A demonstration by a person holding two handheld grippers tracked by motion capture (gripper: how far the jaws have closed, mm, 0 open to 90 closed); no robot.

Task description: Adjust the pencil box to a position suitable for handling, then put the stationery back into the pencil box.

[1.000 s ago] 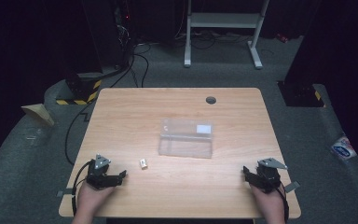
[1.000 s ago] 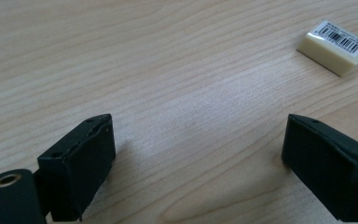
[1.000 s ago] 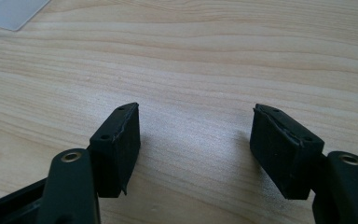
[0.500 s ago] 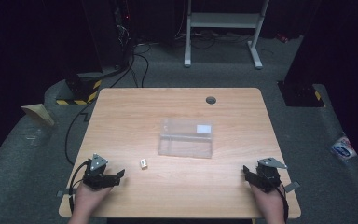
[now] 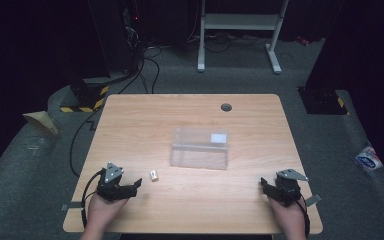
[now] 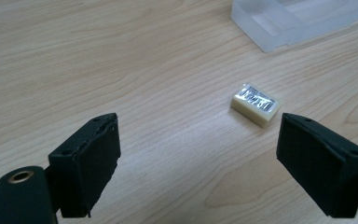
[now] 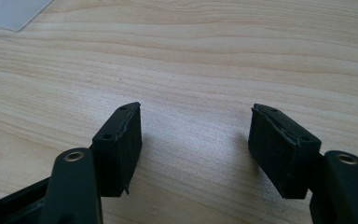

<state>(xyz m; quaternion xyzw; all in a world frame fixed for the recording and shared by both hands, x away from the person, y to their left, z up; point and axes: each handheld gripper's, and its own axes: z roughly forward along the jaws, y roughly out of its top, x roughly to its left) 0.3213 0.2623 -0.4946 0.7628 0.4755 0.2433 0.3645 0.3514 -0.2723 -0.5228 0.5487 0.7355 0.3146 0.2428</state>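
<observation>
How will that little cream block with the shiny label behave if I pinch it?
The cream block lies flat with squared edges, so it probably won't roll. It looks small and likely light. Its glossy label might be a bit slippery.

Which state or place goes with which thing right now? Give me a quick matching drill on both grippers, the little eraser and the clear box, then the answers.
Things:
1. left gripper
2. right gripper
3. small eraser
4. clear plastic box

States or places:
A. mid-table, with a white label on top
B. open, with bare wood between its jaws
C. lying flat on the table, apart from the box
D. open, facing the small eraser

Pairs: 1-D, 2-B, 3-C, 4-A
</observation>
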